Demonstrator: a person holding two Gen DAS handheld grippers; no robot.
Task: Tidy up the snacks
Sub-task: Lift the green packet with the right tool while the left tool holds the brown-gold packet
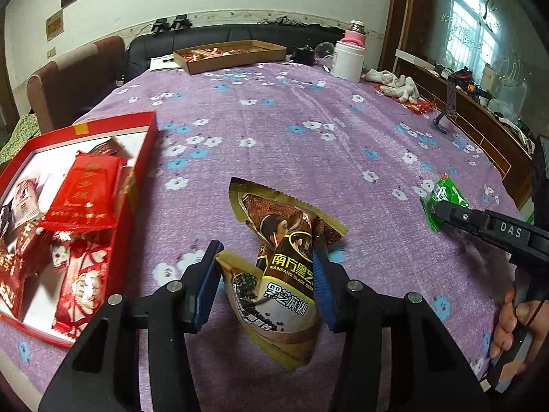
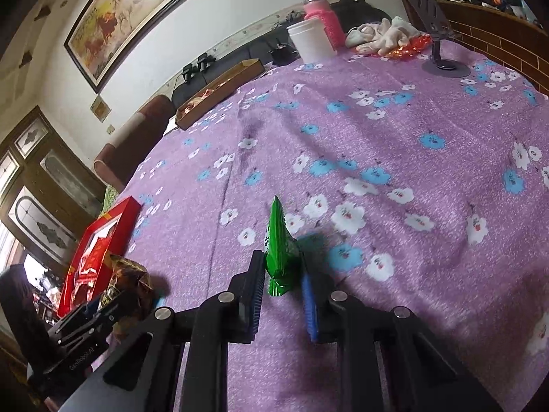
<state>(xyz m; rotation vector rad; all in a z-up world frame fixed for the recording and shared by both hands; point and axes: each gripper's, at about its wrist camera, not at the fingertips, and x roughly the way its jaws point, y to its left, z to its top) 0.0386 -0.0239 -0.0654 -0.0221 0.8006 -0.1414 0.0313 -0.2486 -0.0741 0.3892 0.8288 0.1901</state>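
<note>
Two tongs (image 1: 267,271), two packets (image 1: 288,274)

A: Hidden in part behind the blue pads: the lower half of the brown sesame packet (image 1: 288,274). Red box (image 1: 135,185) cut off at the left edge of the frame, packets inside overlapping, print blurred.

B: Same box, far lower left in the right wrist view, mostly hidden behind the left gripper (image 2: 103,309). Tail of the green packet (image 2: 279,257) tucked between the pads, print too small to read.

A: Cardboard tray (image 1: 230,56) at upper centre: contents too small to tell. Hand (image 1: 518,326) cut off at the right edge.
</note>
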